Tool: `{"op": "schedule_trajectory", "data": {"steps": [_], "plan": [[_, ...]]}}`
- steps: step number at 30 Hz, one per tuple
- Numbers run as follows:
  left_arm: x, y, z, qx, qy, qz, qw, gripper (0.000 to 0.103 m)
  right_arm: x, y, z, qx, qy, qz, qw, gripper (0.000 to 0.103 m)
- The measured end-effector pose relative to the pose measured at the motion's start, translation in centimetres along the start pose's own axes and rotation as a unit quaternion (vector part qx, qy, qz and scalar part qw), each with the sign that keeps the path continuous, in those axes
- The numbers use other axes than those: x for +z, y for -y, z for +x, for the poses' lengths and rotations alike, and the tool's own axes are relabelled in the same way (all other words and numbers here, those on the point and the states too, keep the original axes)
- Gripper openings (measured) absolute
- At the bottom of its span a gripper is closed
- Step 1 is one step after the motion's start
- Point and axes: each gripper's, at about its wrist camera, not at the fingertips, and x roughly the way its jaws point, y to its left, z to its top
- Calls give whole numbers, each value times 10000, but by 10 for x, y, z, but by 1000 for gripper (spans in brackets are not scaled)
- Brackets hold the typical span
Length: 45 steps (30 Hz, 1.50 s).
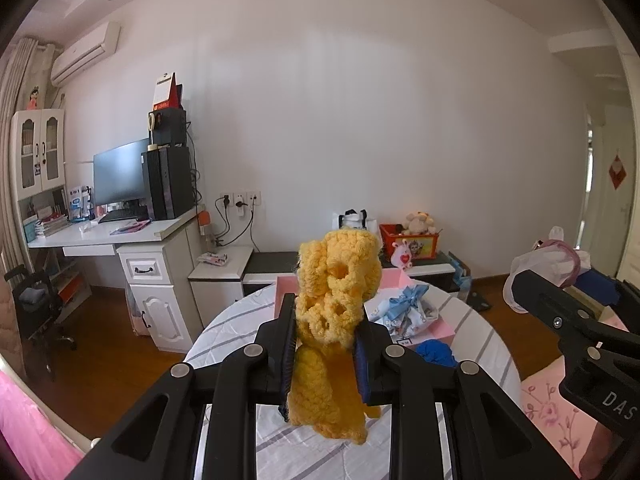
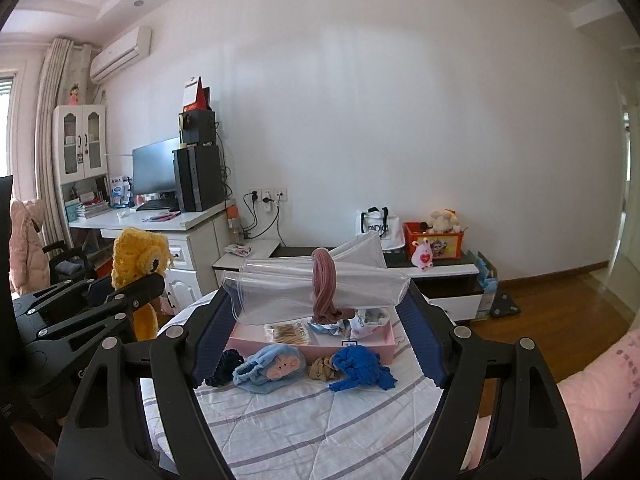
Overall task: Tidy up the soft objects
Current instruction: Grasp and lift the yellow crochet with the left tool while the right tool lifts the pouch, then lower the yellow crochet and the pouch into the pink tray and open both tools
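Support: a round desk (image 2: pixel 320 420) under a white cloth with grey stripes, creased.

Toward the far edge lies a shallow pink tray (image 2: pixel 384 346); it holds a packet of cotton swabs (image 2: pixel 286 334) at its left end and bunched printed fabric with a pale blue bow (image 1: pixel 408 300).

In a row just in front of the tray's near wall, left to right:
- dark navy scrunchie (image 2: pixel 226 366)
- light blue soft item with a pink face (image 2: pixel 270 370), touching the navy one
- beige scrunchie (image 2: pixel 319 369)
- bright blue knitted item (image 2: pixel 362 368), touching the beige one

The near half of the cloth carries no items.
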Motion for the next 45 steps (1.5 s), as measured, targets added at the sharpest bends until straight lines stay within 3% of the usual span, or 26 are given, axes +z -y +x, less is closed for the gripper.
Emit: {"op": "schedule_trajectory", "data": {"steps": [25, 35, 45], "plan": [[10, 1, 29, 2, -254, 77, 9996, 21, -3, -1, 23, 27, -229, 3, 9997, 76], [16, 1, 93, -10, -891, 106, 9960, 21, -19, 2, 58, 61, -711, 68, 9974, 76], [42, 6, 179, -51, -1477, 136, 9889, 21, -41, 9, 130, 34, -1409, 264, 9897, 76]]}}
